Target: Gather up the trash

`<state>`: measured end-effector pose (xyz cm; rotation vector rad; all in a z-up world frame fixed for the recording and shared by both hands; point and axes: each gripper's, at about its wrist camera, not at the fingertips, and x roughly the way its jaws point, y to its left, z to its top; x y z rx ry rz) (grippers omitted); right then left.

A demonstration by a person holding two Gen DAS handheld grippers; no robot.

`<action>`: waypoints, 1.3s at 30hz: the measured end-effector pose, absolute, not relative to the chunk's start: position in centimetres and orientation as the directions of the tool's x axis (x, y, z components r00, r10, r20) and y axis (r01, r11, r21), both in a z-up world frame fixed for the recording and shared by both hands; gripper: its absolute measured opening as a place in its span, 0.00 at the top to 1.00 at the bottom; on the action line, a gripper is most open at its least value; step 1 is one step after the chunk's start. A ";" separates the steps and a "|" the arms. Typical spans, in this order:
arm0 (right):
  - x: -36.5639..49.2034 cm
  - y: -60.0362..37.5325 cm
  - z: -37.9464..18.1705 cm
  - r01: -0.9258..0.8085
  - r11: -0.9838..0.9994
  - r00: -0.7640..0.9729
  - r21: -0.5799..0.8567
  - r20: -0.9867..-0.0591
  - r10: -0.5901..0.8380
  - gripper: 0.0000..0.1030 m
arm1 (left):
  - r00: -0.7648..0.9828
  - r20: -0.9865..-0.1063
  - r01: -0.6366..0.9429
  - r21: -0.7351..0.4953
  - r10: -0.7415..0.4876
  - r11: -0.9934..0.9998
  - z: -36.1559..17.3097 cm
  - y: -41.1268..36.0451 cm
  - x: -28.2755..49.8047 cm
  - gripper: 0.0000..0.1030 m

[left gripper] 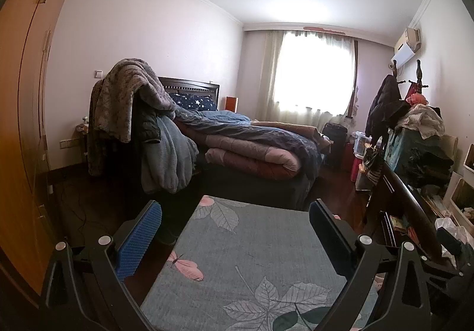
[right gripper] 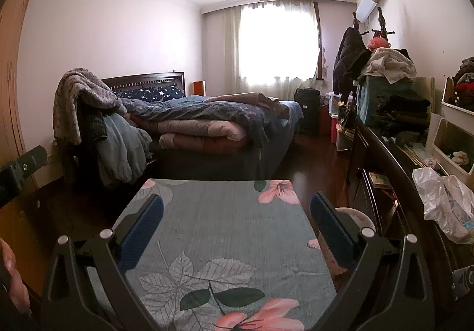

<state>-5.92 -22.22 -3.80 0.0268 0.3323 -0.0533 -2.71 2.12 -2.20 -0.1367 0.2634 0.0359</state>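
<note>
Your left hand-held gripper [left gripper: 235,224] and right hand-held gripper [right gripper: 237,214] hang released, jaws spread and empty, over a leaf-and-flower patterned cloth [right gripper: 225,239]. To your right, a crumpled plastic bag [right gripper: 444,203] lies on the dark counter [right gripper: 397,165]. Beyond stands an unmade bed [right gripper: 207,123] beneath a bright window [right gripper: 278,43].

Left claw [left gripper: 235,220] and right claw [right gripper: 237,212] level, jaws spread wide, apparently both empty.

Worktop [right gripper: 225,221] w/ grey-green floral cloth, bare top, dark wood floor [right gripper: 314,165] around it, bed [left gripper: 260,182] behind w/ folded quilts [left gripper: 251,156]
</note>
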 end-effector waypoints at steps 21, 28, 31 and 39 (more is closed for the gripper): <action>-5.3 -22.9 -4.5 0.071 0.997 0.939 0.028 -0.340 -0.057 0.03 | 0.951 -0.308 -0.029 -0.129 -0.012 0.991 -2.7 1.4 -1.1 0.04; -5.1 -23.3 -4.2 0.078 0.996 0.942 0.034 -0.329 -0.062 0.03 | 0.952 -0.306 -0.029 -0.128 -0.012 0.991 -2.7 1.2 -1.1 0.04; -5.1 -23.3 -4.2 0.078 0.996 0.942 0.034 -0.329 -0.063 0.03 | 0.950 -0.311 -0.030 -0.126 -0.011 0.992 -2.8 1.0 -0.9 0.04; -4.6 -23.4 -4.1 0.076 0.997 0.939 0.035 -0.339 -0.059 0.03 | 0.949 -0.316 -0.027 -0.122 -0.013 0.992 -2.8 0.6 -0.7 0.04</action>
